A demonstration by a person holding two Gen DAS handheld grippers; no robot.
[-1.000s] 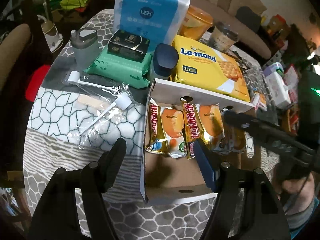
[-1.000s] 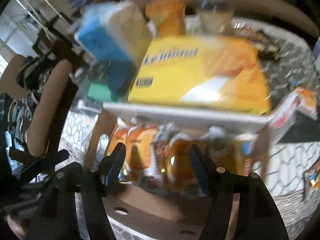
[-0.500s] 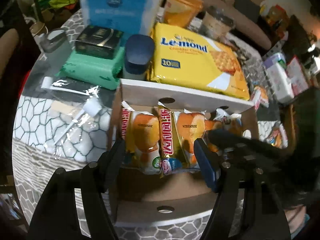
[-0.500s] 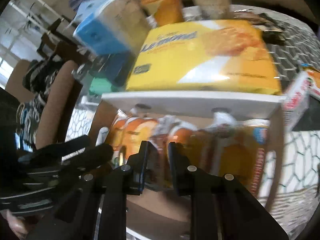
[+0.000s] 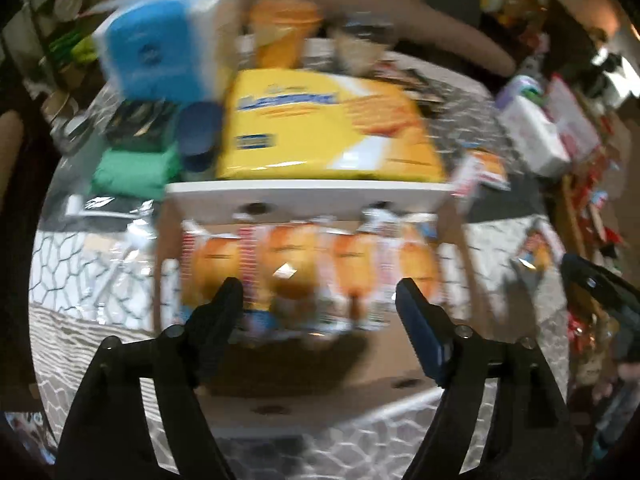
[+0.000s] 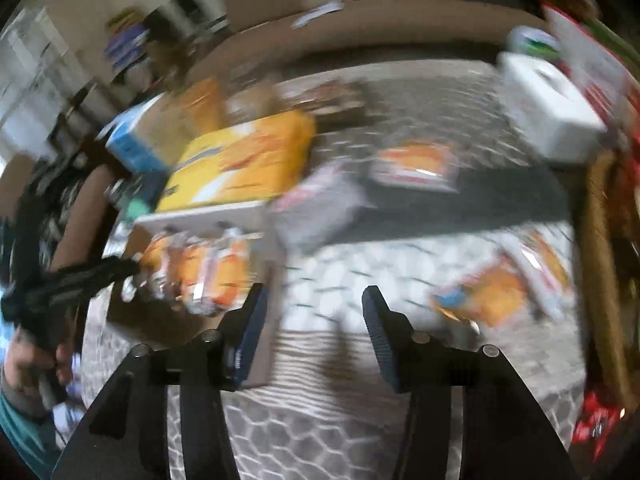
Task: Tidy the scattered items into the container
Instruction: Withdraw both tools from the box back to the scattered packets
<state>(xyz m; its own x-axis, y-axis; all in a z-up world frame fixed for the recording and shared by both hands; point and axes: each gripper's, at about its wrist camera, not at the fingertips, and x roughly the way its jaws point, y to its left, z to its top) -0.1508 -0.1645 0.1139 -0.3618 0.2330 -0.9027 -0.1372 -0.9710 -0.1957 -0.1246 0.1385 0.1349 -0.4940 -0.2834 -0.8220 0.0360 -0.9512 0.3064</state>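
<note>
A: What's nearest?
B: Left gripper, its jaws just widened and holding nothing, above a cardboard box of orange snack packets.
A: And the right gripper?
B: Jaws just reopened, empty, over the patterned tablecloth; a loose packet lies farther right.

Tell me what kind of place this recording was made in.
Most likely a lived-in home living room. A brown sofa runs behind a table with a patterned cloth, crowded with groceries: a yellow biscuit pack, a blue tissue pack and a cardboard box of snack packets.
</note>
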